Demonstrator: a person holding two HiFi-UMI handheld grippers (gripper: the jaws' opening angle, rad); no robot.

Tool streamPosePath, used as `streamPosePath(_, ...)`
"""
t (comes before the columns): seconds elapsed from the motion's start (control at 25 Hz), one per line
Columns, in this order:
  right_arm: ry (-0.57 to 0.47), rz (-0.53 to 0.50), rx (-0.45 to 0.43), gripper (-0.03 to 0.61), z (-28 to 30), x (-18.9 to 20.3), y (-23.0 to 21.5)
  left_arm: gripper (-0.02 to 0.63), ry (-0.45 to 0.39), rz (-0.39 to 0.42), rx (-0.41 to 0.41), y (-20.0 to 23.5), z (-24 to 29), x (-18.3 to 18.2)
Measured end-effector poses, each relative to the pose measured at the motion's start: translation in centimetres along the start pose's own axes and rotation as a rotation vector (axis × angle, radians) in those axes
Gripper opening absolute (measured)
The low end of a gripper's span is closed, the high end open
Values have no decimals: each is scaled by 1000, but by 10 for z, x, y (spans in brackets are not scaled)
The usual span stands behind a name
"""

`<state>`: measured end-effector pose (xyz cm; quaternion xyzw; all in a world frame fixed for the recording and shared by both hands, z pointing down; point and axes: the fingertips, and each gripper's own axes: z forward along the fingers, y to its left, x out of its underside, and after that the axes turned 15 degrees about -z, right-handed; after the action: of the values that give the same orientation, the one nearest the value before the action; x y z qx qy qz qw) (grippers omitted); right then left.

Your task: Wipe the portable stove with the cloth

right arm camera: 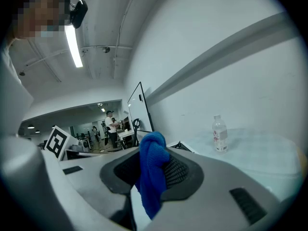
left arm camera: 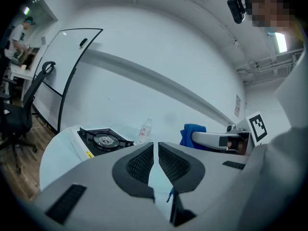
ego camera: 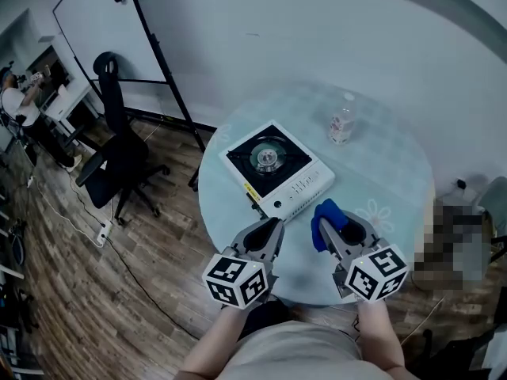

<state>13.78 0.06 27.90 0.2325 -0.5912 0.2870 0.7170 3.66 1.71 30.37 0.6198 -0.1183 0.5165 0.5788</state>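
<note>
The white portable stove with a black top and round burner sits at the far left of the round glass table. My right gripper is shut on a blue cloth, held just off the stove's near right corner. In the right gripper view the cloth hangs bunched between the pads. My left gripper hovers at the stove's near edge, jaws shut with nothing in them. The left gripper view shows the stove ahead on the left and the cloth on the right.
A clear plastic bottle stands on the table behind the stove, to the right. A black office chair and a whiteboard on a stand are on the wooden floor at left. People work at desks at the far left.
</note>
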Motion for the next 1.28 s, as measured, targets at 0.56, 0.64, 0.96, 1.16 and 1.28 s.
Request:
streamPosePath(0.56, 27, -4, 98, 118, 79, -22, -30, 46, 77, -31, 90, 62, 48, -57)
streamPosePath(0.64, 40, -11, 108, 118, 85, -23, -33, 46, 87, -41, 96, 69, 54, -61)
streamPosePath(0.96, 61, 15, 112, 118, 105, -26, -48, 46, 139, -72, 115, 79, 76, -57)
streamPosePath(1.16, 99, -46, 72, 118, 107, -23, -57, 46, 142, -98, 96, 83, 88, -51)
streamPosePath(1.28, 112, -63, 61, 117, 110, -22, -71, 46, 132, -100, 78, 84, 97, -50)
